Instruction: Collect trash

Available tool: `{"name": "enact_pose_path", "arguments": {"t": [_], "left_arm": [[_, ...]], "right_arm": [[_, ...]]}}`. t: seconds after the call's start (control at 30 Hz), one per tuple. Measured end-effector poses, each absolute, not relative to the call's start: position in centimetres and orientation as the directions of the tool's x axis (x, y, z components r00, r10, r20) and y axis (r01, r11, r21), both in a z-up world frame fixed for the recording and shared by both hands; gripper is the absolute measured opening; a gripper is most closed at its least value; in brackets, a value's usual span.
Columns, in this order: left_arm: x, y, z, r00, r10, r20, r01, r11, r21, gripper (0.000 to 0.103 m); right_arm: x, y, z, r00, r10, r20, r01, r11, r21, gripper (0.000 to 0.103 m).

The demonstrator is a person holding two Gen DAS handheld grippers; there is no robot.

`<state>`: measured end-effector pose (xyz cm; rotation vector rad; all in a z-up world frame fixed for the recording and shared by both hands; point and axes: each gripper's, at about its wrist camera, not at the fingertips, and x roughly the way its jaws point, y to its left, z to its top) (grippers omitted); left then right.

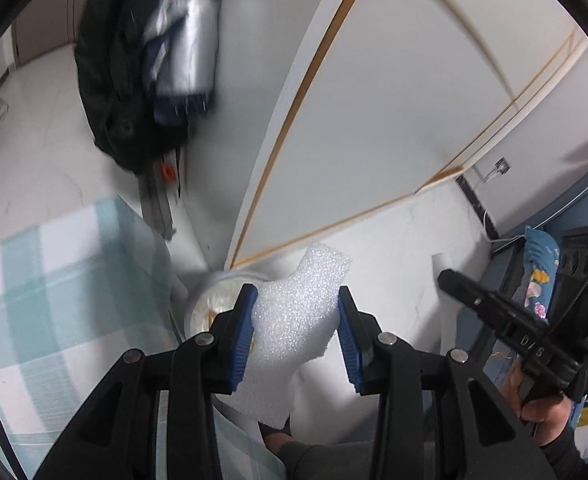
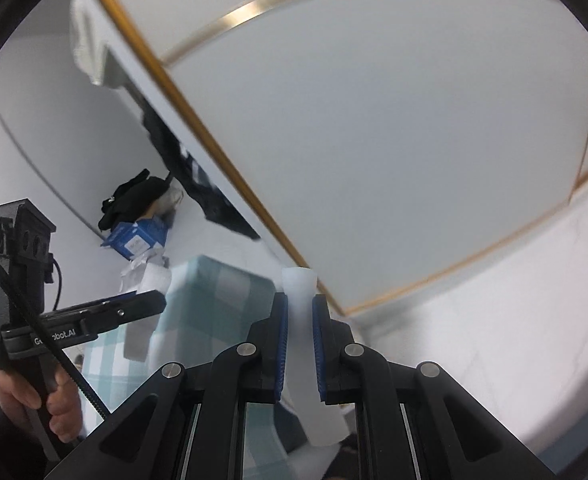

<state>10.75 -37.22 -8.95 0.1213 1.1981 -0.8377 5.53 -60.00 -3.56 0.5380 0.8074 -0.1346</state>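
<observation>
Home, likely bedroom or living space. White wardrobe doors [image 1: 374, 120] with gold trim lines. Pale glossy floor tiles [image 1: 42, 152]. Teal-and-white checked cloth [image 1: 54, 292] draped over furniture. Dark jacket [image 1: 114, 92] hanging at door edge. Floral blue cushion [image 1: 540, 276] off to one side. Wall socket [image 1: 501, 167] with cable plugged in. Blue box [image 2: 136, 238] and black gloves [image 2: 134, 196] piled in corner.
</observation>
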Motion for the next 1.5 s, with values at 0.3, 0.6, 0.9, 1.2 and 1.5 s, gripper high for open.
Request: {"name": "enact_pose_path", "arguments": {"t": [0.3,0.6,0.9,1.2,1.5], "left_arm": [[11.7,-40.7,-16.3,-0.066,-0.356,-0.932,0.585,0.743,-0.325,0.034],[14.1,-42.0,-21.6,-0.143,-0.281,-0.949,0.506,0.803,-0.314,0.034],[15.1,-42.0,-25.2,-0.186,-0.213,-0.959,0.445,0.852,-0.275,0.034],[15.1,-42.3,-25.6,-0.174,-0.177,-0.969,0.466,0.852,-0.239,0.042],[15.1,-41.8,-24.2,-0.106,-0.160,-0.982,0.501,0.844,-0.191,0.069]], "right_arm": [[9.5,-60.8,-13.3,0.592,0.245,-0.768,0.372,0.762,0.530,0.011],[12.5,-61.6,-20.9,0.560,0.343,-0.754,0.425,0.662,0.617,0.011],[12.8,-61.6,-26.2,0.514,0.383,-0.767,0.491,0.602,0.630,0.017],[13.1,-60.8,-27.7,0.483,0.387,-0.785,0.508,0.606,0.612,0.021],[10.9,-61.0,-25.9,0.447,0.369,-0.815,0.479,0.671,0.566,0.040]]}}
